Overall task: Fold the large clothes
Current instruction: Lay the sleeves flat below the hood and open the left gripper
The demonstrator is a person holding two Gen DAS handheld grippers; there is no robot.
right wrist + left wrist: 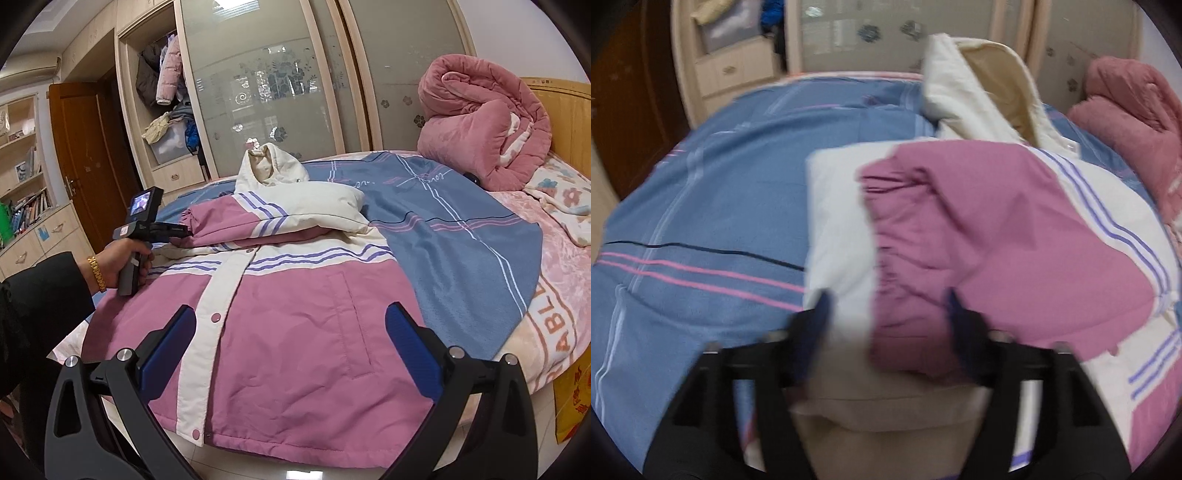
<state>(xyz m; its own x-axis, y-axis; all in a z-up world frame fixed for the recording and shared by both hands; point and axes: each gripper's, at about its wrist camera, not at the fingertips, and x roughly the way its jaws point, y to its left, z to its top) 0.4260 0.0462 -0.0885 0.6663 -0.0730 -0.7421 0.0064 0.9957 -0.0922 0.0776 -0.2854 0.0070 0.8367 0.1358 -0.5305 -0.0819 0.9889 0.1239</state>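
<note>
Lying jacket (280, 317), hood (269, 168) toward wardrobe (258, 85)

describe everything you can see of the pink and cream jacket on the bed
The jacket is padded, pink with cream panels, purple stripes, a cream snap-button placket and a cream hood standing up. It lies front up on the blue blanket, one sleeve folded across the chest. Neither open gripper grips it.

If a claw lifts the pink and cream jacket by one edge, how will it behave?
The jacket looks padded and soft, so it will probably droop rather than hold its shape. Its folded sleeve may slide off, since it only rests on top. The smooth shell could slip between the pads.
</note>
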